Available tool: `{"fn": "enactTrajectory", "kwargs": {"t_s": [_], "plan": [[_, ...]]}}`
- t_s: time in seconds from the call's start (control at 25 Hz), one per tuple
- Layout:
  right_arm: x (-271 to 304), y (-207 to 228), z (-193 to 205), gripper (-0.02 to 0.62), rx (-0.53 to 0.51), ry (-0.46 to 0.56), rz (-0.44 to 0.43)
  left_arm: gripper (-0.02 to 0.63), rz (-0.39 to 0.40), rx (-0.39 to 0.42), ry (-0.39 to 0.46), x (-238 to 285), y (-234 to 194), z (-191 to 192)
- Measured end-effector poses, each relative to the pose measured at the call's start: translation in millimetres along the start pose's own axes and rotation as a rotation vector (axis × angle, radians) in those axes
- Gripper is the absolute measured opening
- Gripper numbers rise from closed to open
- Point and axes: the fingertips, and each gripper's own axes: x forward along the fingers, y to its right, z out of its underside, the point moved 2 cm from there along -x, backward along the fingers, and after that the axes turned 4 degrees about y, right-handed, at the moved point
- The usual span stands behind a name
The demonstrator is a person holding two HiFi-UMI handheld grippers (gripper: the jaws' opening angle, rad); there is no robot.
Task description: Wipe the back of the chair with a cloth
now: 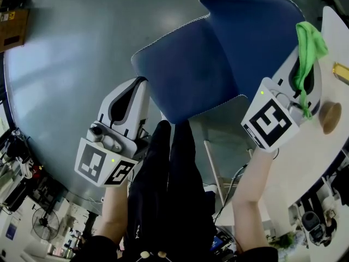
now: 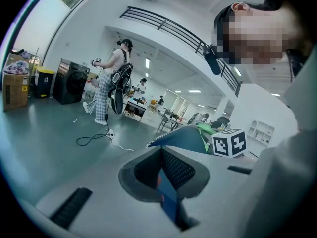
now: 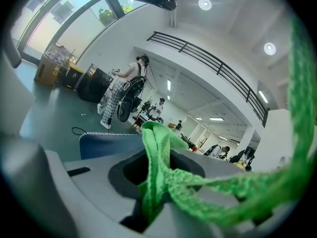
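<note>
A blue upholstered chair with white stitched edges stands before me. My left gripper is at the left edge of its back, and in the left gripper view a blue chair edge sits between the closed jaws of the left gripper. The right gripper hovers at the chair's right side, shut on a green cloth that pokes up out of the jaws. In the right gripper view the cloth fills the right gripper and trails off right, with the chair just behind.
A white table runs along the right with a round wooden item and a yellow object on it. My black-trousered legs stand behind the chair. A cardboard box sits far left. A person and a floor cable are farther off.
</note>
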Motion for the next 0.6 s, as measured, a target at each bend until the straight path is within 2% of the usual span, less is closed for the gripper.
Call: {"fn": "enactTrajectory", "kwargs": {"t_s": [0.2,0.6], "plan": [[3.8,-30.6,3.0,0.046,-0.099,-0.024,-0.064,0.002,-0.001,-0.004,-0.007,1.3,-8.0,3.7],[5.8,-47.4,24.8,0.044,-0.095,-0.059,-0.130,0.002,0.002,-0.001,-0.022,8.6,12.7,11.9]]}}
